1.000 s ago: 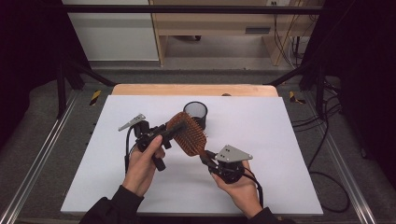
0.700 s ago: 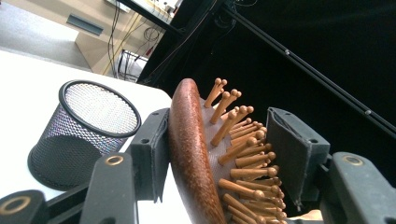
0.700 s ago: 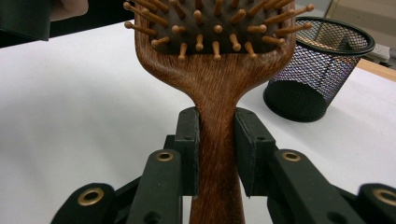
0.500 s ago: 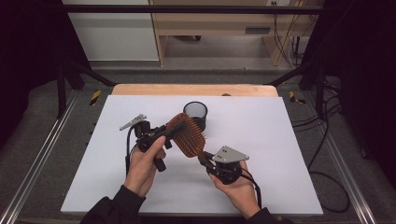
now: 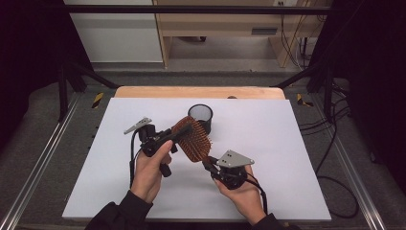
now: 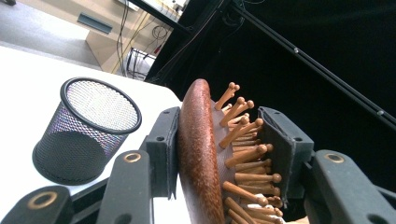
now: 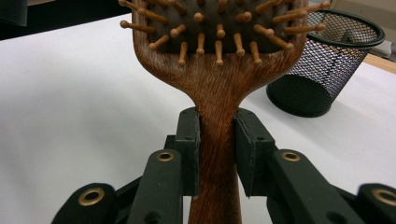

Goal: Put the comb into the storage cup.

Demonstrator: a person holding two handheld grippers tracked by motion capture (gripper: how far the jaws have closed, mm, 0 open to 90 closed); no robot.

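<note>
White board [image 5: 287, 143] covers the table top, with a strip of bare wood along its far edge and dark floor and cables around it. Nearest the person, the right hand [image 5: 242, 191] holds the right gripper [image 5: 208, 165], whose two black jaws are closed on the wooden handle of a hairbrush [image 5: 191, 139]; in the right gripper view the pads [image 7: 189, 149] press both sides of that handle just below the brush head. A little farther on, the left hand [image 5: 151, 167] holds the left gripper [image 5: 179, 132], closed across the brush head: in the left gripper view one pad [image 6: 161, 149] lies against the smooth rounded back and the other against the tips of the wooden pins. So the hairbrush is held off the board between both grippers, tilted. Just beyond it stands a black mesh cup [image 5: 200, 116], upright on the board, close to the brush head.
</note>
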